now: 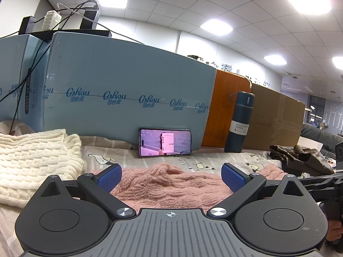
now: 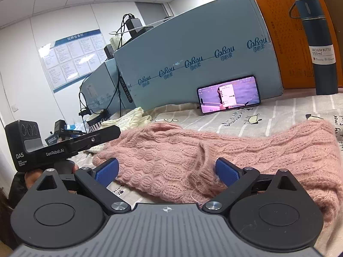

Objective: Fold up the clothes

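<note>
A pink cable-knit sweater [image 1: 169,186] lies flat on the printed bedsheet [image 1: 193,162]; it also shows in the right wrist view [image 2: 214,150]. My left gripper [image 1: 170,176] is open, its blue pads on either side above the sweater's near edge, holding nothing. My right gripper [image 2: 167,170] is open over the sweater's near edge, empty. The left gripper's body [image 2: 53,147] shows at the left of the right wrist view, and the right gripper's body [image 1: 321,184] at the right edge of the left wrist view.
A cream knit sweater [image 1: 32,160] lies at the left. A lit phone [image 1: 165,142] leans on a long blue carton [image 1: 128,90]. A dark vacuum bottle [image 1: 240,122], an orange board [image 1: 227,107], a brown carton [image 1: 276,117] and brown cloth [image 1: 300,156] stand behind and to the right.
</note>
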A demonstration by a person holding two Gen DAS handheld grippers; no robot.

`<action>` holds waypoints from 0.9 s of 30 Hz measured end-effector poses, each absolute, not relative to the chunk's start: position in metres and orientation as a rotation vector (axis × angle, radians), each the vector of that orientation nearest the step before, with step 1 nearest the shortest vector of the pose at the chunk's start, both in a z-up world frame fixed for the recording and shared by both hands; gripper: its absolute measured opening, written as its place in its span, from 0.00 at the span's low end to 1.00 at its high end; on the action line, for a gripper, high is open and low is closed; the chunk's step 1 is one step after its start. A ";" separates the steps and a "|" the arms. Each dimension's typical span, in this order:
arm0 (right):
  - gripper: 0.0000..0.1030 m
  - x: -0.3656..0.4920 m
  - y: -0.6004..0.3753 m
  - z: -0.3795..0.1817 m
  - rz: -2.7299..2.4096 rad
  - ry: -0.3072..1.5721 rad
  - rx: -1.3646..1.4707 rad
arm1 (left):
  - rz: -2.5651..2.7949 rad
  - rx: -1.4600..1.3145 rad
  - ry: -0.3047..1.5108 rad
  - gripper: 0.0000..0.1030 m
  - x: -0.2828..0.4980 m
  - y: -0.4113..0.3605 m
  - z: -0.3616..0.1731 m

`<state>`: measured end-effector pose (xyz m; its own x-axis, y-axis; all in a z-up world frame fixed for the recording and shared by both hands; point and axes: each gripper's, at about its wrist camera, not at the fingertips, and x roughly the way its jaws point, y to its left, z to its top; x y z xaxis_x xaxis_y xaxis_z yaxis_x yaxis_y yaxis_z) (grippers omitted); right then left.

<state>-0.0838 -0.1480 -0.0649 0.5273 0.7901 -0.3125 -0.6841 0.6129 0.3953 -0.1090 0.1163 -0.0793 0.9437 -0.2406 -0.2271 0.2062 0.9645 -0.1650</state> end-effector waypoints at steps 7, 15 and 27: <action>0.97 -0.090 -0.158 -0.059 0.972 0.427 0.306 | -0.229 -0.145 0.253 0.98 -0.108 0.117 -0.080; 0.97 -0.090 -0.185 -0.052 0.816 0.326 0.389 | -0.232 -0.148 0.257 0.98 -0.108 0.117 -0.081; 0.97 -0.067 -0.211 -0.064 0.330 0.387 0.408 | -0.230 -0.150 0.270 0.98 -0.105 0.118 -0.082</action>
<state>-0.0669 -0.2111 -0.0637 0.8749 0.3837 -0.2954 -0.2313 0.8671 0.4412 -0.1055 0.1177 -0.0822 0.9378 -0.2446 -0.2463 0.2045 0.9626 -0.1775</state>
